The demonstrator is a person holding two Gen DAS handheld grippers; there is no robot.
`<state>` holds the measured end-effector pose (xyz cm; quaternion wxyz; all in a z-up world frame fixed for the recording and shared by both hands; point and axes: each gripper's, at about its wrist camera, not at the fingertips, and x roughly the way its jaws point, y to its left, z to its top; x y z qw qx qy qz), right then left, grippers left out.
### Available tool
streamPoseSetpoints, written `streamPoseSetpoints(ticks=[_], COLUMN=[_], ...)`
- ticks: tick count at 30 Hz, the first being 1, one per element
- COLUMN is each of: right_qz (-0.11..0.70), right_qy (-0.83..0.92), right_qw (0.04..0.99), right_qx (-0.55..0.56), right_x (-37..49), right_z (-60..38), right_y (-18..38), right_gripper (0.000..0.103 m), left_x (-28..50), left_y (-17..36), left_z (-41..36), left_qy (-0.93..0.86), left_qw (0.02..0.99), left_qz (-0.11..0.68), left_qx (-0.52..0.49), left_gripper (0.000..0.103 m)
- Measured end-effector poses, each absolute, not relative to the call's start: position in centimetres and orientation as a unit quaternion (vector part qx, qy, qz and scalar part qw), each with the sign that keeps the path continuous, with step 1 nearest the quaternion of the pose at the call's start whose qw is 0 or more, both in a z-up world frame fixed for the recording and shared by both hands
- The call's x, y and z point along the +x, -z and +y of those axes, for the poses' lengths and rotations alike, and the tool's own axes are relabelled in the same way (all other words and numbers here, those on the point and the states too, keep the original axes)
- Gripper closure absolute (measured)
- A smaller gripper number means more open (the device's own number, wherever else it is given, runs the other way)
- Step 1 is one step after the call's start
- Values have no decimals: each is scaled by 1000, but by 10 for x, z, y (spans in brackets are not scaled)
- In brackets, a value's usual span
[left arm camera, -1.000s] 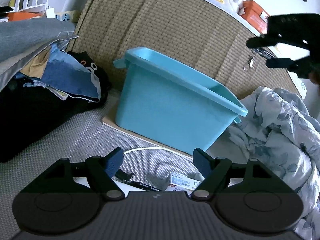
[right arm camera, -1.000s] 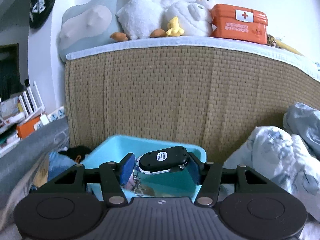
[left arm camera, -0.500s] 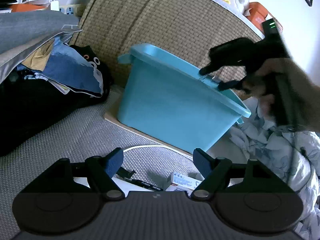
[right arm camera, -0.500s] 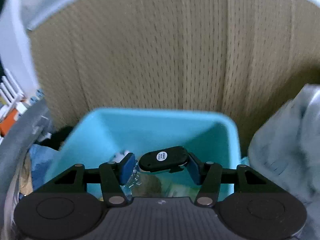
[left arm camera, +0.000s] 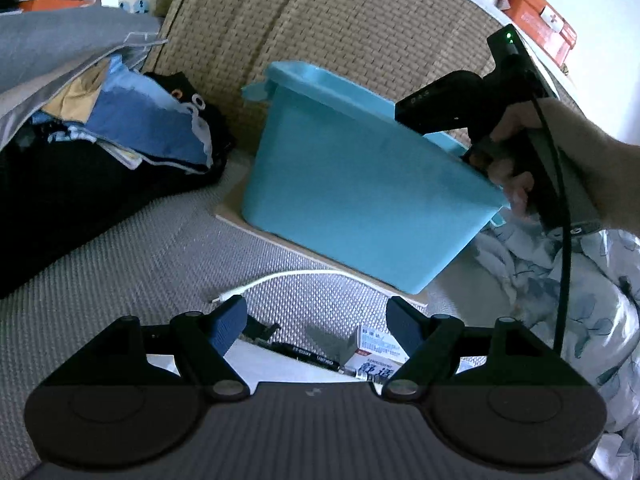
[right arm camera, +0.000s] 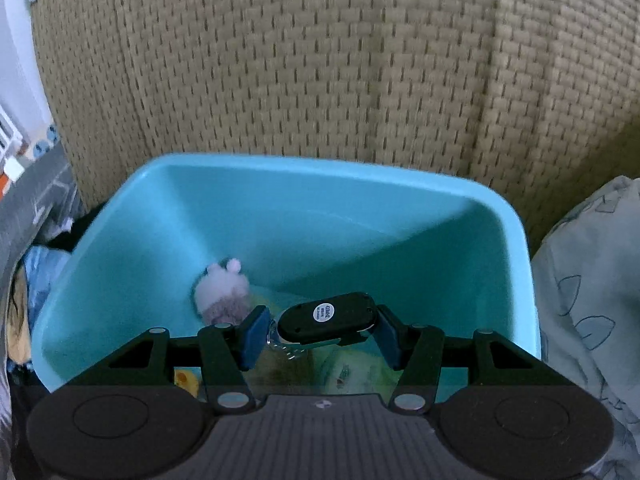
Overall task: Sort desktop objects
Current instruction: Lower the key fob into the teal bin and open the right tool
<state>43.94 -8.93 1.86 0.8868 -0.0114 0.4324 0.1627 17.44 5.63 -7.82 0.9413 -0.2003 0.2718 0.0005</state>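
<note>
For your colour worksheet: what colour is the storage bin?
Light blue bin, clearest in the right wrist view.

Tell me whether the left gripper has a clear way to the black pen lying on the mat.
Probably yes: the left gripper is open with the black pen just below its fingertips, nothing covering it.

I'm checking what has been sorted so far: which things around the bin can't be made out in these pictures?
- Blue bin contents: left wrist view, hidden by its near wall.
- Bin floor: right wrist view, covered by the right gripper and key fob.
- Pen and small box: left wrist view, behind the left gripper.
</note>
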Motion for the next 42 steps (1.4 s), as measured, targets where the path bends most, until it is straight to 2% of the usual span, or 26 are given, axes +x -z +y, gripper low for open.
streamPoseSetpoints(ticks=[29, 42], right_qz=[552, 561], right_qy=[-185, -182], right_qw=[812, 807], right_qx=[-29, -27], right_x=[476, 476], right_z=[-76, -77], right_y=[-2, 1], right_gripper=[43, 43], left_x=[175, 173], left_y=[80, 77], left_z=[58, 60], left_qy=[2, 2], left_qw=[940, 940], left_qz=[278, 273], left_qx=[-199, -207], left_gripper=[23, 23])
